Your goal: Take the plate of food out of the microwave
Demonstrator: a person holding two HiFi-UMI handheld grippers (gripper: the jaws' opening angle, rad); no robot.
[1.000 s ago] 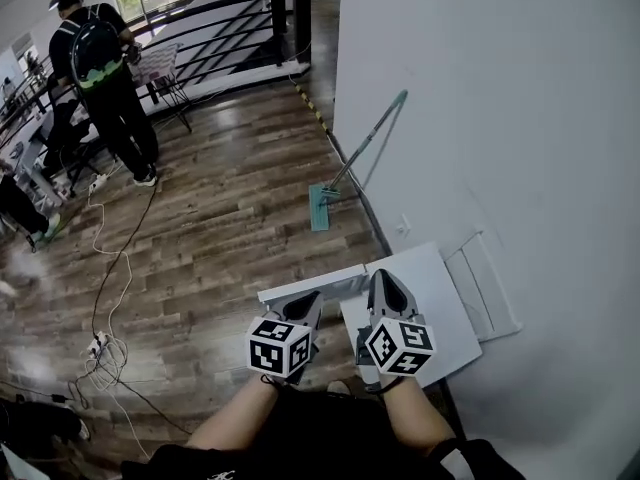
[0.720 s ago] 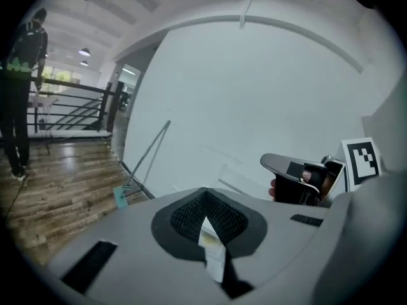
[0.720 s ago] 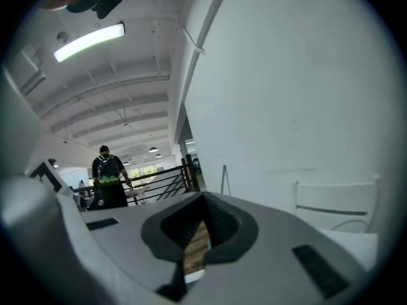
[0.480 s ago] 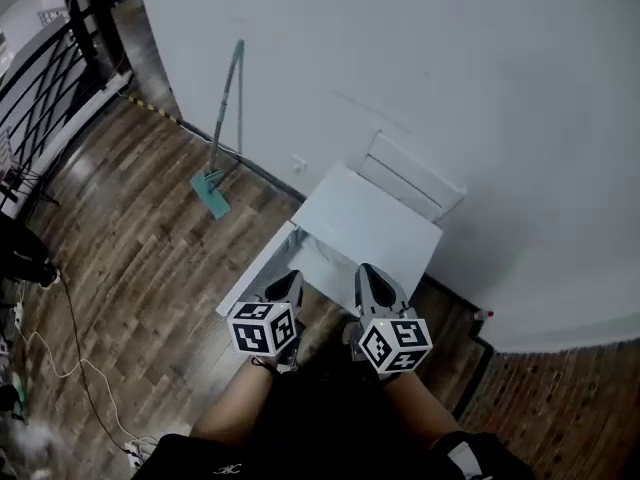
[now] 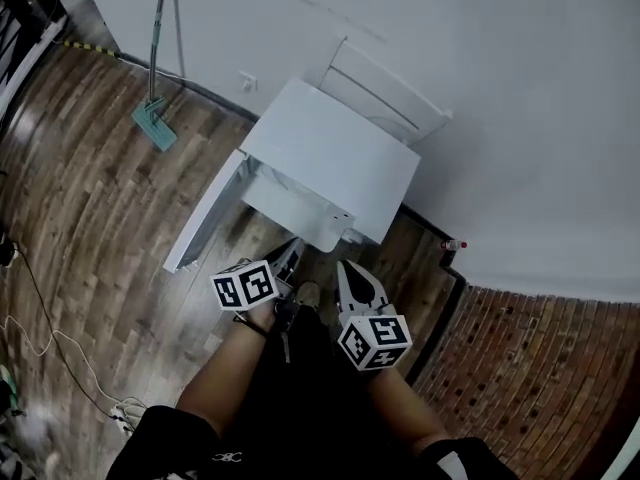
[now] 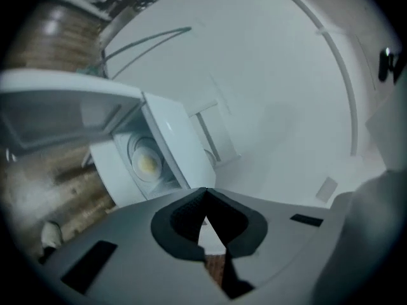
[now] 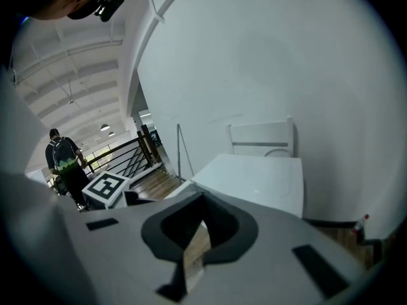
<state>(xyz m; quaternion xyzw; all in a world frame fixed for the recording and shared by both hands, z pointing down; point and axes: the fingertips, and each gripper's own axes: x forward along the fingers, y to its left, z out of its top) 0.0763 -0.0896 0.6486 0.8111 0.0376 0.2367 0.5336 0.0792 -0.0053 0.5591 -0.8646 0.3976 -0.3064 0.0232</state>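
A white microwave (image 5: 335,158) stands on the wood floor against the white wall, its door (image 5: 205,218) swung open to the left. In the left gripper view a plate (image 6: 146,162) with yellow food sits inside the lit cavity, beside the open door (image 6: 63,116). My left gripper (image 5: 290,251) hangs just in front of the opening, shut and empty (image 6: 203,196). My right gripper (image 5: 345,268) is beside it, also shut on nothing (image 7: 203,199), and points over the microwave top (image 7: 254,180).
A mop (image 5: 155,118) leans on the wall to the left. A white folded frame (image 5: 385,93) stands behind the microwave. A small red-capped bottle (image 5: 455,245) lies by the wall at right, next to brick paving (image 5: 530,368). Cables (image 5: 30,338) trail at the left.
The head view has swung round, so the microwave now lies straight ahead and its open cavity faces me. Both grippers stay shut and close together in front of it.
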